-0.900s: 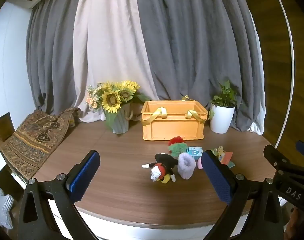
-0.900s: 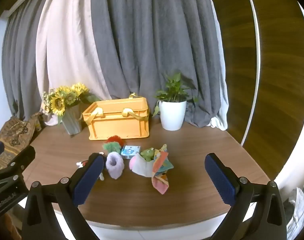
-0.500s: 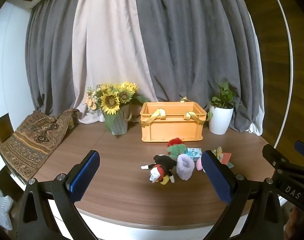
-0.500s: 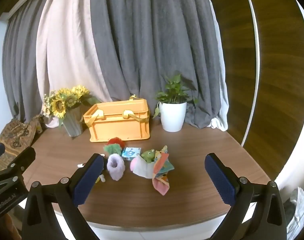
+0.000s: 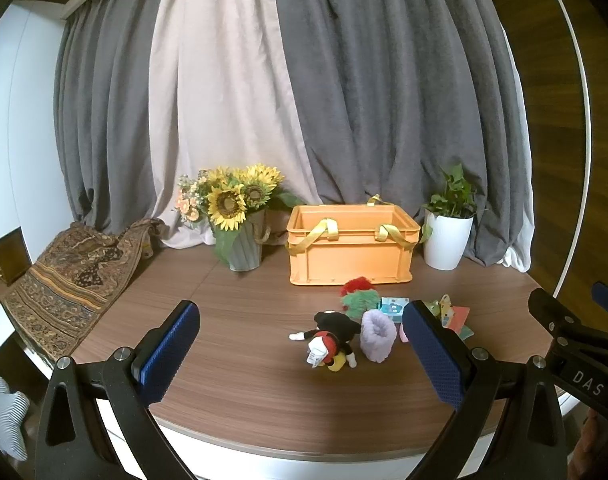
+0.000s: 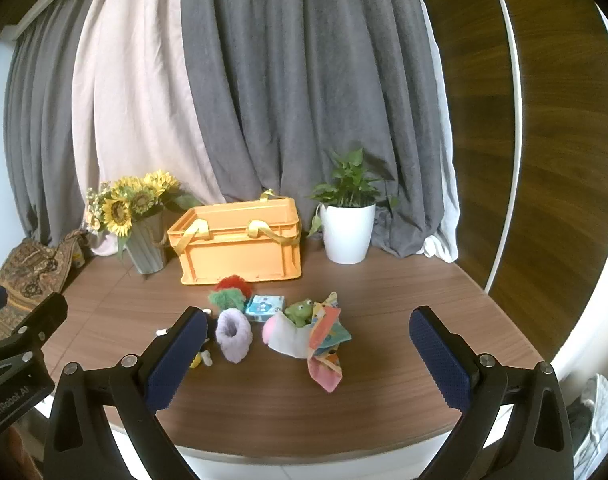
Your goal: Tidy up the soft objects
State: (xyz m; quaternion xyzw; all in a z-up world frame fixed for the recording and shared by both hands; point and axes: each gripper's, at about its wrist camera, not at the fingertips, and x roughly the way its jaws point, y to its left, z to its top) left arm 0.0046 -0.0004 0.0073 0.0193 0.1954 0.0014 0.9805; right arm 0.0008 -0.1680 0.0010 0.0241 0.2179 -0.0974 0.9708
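Soft things all loose on the table; nothing visible in the crate — task looks barely begun.

Cluster sits centre frame in both views: black-and-red plush mouse (image 5: 334,340) on its side, lilac fuzzy slipper (image 6: 233,334) just beside it, red-and-green fluffy toy (image 6: 228,292) behind, small blue packet (image 6: 265,307), green frog plush (image 6: 300,312) tucked in a pale pouch (image 6: 283,336), patterned cloth (image 6: 328,340) draped at the right. Orange crate (image 5: 350,250) stands behind them, upper centre, straps hanging over its rim; what shows of its inside looks bare. Left gripper (image 5: 299,356) and right gripper (image 6: 308,360) hang at the near table edge, both released wide, gripping nothing. Every piece left to move, I judge. Sunflower vase (image 5: 243,244) left of the crate, potted plant (image 5: 448,232) right.
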